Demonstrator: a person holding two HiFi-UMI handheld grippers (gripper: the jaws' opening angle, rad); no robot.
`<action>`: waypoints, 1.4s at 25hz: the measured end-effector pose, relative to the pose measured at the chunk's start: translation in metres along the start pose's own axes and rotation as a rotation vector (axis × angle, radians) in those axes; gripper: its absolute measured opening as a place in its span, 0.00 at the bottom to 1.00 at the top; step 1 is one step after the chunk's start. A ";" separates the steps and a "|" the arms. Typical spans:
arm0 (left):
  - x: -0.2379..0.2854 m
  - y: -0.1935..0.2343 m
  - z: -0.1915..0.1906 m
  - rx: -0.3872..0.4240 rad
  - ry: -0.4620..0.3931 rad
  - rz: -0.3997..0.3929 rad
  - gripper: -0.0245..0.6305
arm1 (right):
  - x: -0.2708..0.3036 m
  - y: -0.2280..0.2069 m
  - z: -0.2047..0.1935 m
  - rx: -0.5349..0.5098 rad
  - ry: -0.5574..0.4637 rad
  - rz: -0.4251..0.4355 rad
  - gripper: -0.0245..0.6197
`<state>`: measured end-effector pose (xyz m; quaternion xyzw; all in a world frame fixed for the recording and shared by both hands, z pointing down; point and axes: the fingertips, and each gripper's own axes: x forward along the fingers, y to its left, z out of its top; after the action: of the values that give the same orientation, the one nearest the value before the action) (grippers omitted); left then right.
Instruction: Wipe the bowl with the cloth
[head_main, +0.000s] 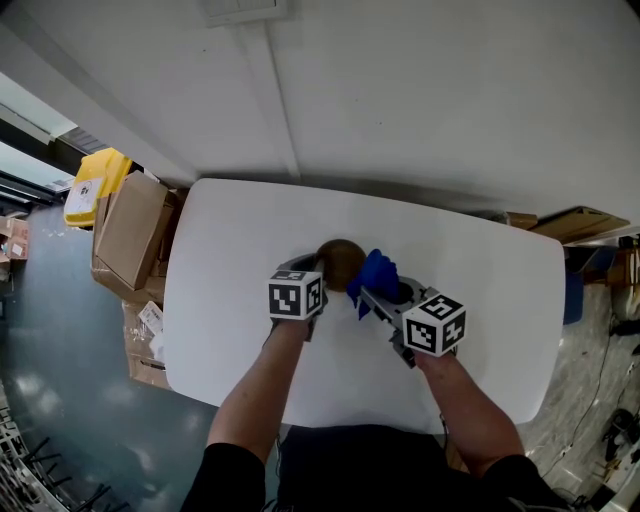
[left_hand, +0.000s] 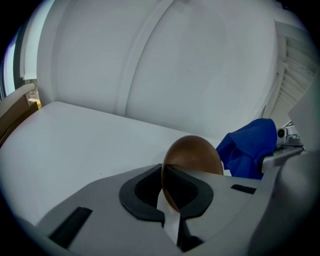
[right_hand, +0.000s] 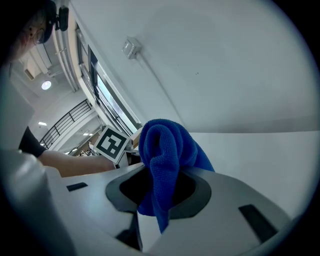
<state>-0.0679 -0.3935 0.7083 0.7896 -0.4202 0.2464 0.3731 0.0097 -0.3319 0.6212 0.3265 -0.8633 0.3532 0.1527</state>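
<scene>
A small brown bowl (head_main: 341, 262) sits tipped on its side near the middle of the white table (head_main: 480, 300). My left gripper (head_main: 316, 270) is shut on the bowl's rim; in the left gripper view the bowl (left_hand: 194, 155) stands on edge, with its rim pinched in my left gripper (left_hand: 170, 200). My right gripper (head_main: 372, 292) is just right of the bowl, shut on a bunched blue cloth (head_main: 376, 272). In the right gripper view, the cloth (right_hand: 162, 155) bulges up out of my right gripper (right_hand: 157, 197) and hangs below it. The cloth (left_hand: 250, 147) lies close beside the bowl.
Cardboard boxes (head_main: 130, 235) and a yellow object (head_main: 95, 185) stand on the floor left of the table. More boxes (head_main: 575, 222) and clutter lie past its right end. A white wall (head_main: 420, 90) runs behind the table's far edge.
</scene>
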 end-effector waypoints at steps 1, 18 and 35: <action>-0.004 -0.003 0.002 0.013 -0.008 -0.002 0.07 | -0.003 0.003 0.000 -0.001 -0.001 0.004 0.16; -0.132 -0.098 0.028 0.188 -0.192 -0.029 0.07 | -0.113 0.085 0.054 -0.103 -0.192 0.065 0.16; -0.272 -0.185 0.040 0.320 -0.402 -0.056 0.07 | -0.222 0.200 0.048 -0.247 -0.339 0.149 0.16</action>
<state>-0.0516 -0.2265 0.4227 0.8831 -0.4194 0.1373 0.1592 0.0378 -0.1571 0.3755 0.2954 -0.9350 0.1954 0.0178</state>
